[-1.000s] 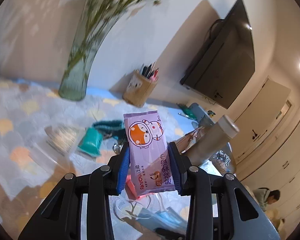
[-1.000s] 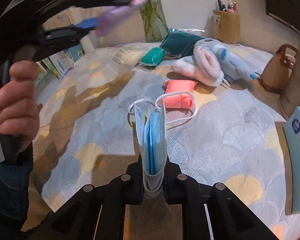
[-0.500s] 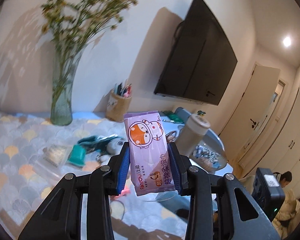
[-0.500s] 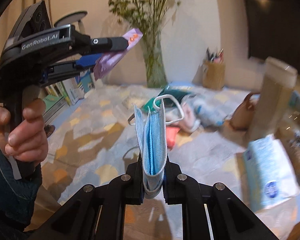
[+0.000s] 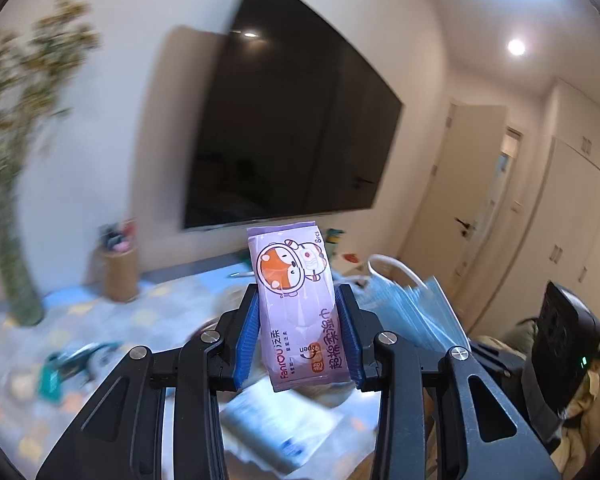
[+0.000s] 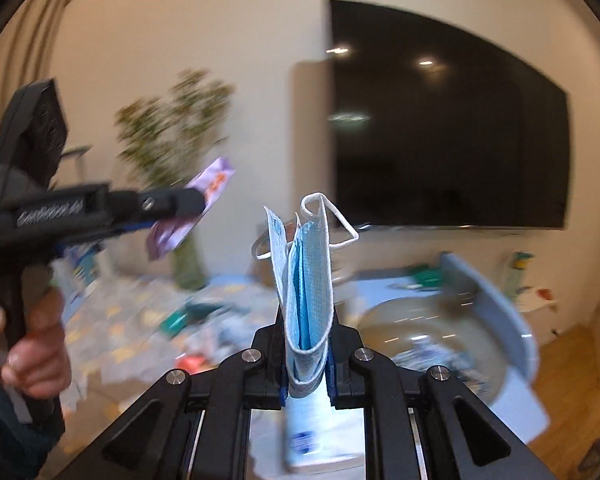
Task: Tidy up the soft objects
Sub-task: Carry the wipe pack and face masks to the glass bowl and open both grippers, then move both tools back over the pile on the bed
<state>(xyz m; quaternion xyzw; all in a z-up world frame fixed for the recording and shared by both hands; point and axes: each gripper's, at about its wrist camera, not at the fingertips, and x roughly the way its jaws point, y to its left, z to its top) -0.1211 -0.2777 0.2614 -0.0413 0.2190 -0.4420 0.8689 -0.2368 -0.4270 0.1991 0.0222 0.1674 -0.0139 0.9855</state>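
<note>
My left gripper (image 5: 299, 320) is shut on a purple wet-wipe pack (image 5: 298, 304) with a cartoon fox, held upright high over the table. The same wet-wipe pack (image 6: 192, 210) shows in the right wrist view at the left, in the black left gripper held by a hand (image 6: 36, 344). My right gripper (image 6: 307, 344) is shut on a folded blue face mask (image 6: 306, 280) whose white ear loops stick up. That face mask (image 5: 416, 312) also appears to the right of the pack in the left wrist view.
A patterned tablecloth (image 5: 76, 328) carries blurred soft items, a pen holder (image 5: 118, 276) and a vase of dried flowers (image 5: 12, 248). A white tissue pack (image 6: 308, 436) lies below the mask. A round basin (image 6: 480, 320) sits right. A wall TV (image 5: 292, 132) hangs behind.
Both grippers have risen and swung to the right with their loads; the table has dropped low in both views and the TV now fills the background. The grips are unchanged.
</note>
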